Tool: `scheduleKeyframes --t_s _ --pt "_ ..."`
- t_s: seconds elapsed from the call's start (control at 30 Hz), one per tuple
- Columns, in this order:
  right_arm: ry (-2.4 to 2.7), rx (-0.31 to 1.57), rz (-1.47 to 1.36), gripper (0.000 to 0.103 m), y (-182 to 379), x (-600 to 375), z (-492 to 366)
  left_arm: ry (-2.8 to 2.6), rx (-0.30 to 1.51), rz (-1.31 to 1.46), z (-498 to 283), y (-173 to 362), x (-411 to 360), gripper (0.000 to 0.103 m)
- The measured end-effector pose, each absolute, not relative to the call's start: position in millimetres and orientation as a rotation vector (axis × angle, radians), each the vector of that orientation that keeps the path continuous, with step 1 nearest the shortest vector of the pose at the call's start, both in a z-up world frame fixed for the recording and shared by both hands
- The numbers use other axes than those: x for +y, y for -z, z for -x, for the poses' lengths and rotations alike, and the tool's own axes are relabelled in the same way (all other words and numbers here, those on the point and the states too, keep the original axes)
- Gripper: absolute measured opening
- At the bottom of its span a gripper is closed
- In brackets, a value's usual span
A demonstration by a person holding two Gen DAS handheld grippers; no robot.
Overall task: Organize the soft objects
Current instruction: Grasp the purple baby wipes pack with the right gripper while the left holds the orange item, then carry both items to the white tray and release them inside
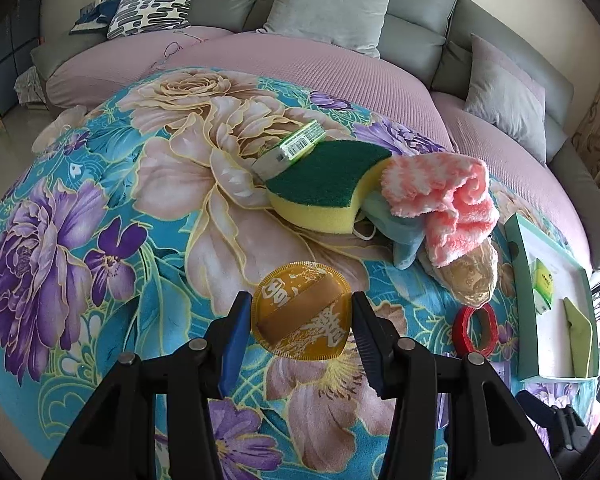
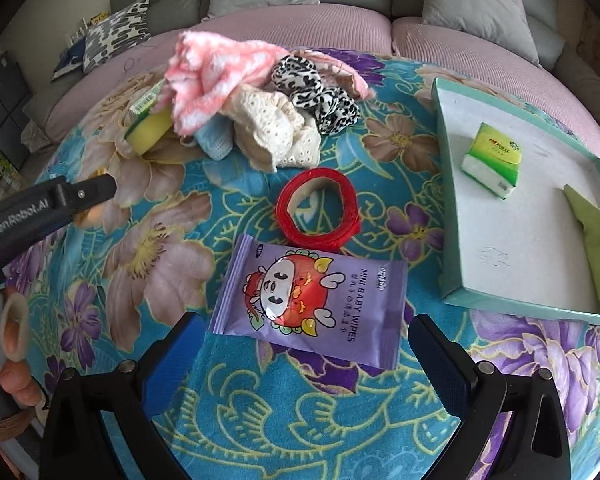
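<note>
My left gripper (image 1: 301, 308) is shut on a round orange-gold pad (image 1: 300, 320), one finger on each side, over the floral blanket (image 1: 100, 200). In the right wrist view the left gripper (image 2: 96, 192) shows at the left edge, with a person's hand (image 2: 16, 360) below it. My right gripper (image 2: 310, 344) stands open just short of a purple baby wipes pack (image 2: 308, 304) lying flat. Beyond are a yellow-green sponge (image 1: 324, 192), a pink-white fluffy cloth (image 2: 212, 76), a cream lace cloth (image 2: 276, 132), a leopard scrunchie (image 2: 316, 92) and a red ring (image 2: 318, 208).
A teal tray (image 2: 452, 272) at the right holds a green tissue pack (image 2: 492, 160) and a folded green cloth (image 2: 596, 248). A small green box (image 1: 296, 146) leans on the sponge. A grey sofa with cushions (image 1: 332, 8) runs behind the blanket.
</note>
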State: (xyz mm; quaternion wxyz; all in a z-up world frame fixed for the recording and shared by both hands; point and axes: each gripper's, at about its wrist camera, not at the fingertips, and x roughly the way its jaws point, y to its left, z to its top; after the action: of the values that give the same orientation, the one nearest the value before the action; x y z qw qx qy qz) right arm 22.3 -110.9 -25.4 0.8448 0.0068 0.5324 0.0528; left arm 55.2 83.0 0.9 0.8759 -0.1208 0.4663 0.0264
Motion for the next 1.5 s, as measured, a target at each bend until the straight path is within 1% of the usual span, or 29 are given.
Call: scheduleKeyframes --t_s 0.13,0.37,0.57,0.93,1.23,1.5 --pt "-0.100 1.141 -0.038 0.103 34.4 -108.0 -29.8 -0.063 0.975 0.269 -54.5 -0.5 88.0 0.051" --pt "-0.068 1.137 0.002 0.103 44.7 -97.2 -41.4 -0.054 0.980 0.280 -55.4 1.1 88.6 0.051" --pt "-0.052 1.143 0.061 0.103 48.2 -88.9 -37.1 -0.052 0.985 0.280 -55.6 2.5 86.8 0.051" --pt "-0.054 1.134 0.065 0.103 57.7 -88.0 -38.2 -0.047 0.991 0.273 -55.9 3.6 84.8 0.051" --pt "-0.087 1.122 0.052 0.096 44.4 -89.8 -30.9 -0.041 0.992 0.263 -55.5 2.9 83.3 0.051" --pt "-0.111 1.068 0.015 0.094 21.3 -93.8 -26.3 -0.046 0.979 0.262 -53.5 -1.4 84.9 0.051"
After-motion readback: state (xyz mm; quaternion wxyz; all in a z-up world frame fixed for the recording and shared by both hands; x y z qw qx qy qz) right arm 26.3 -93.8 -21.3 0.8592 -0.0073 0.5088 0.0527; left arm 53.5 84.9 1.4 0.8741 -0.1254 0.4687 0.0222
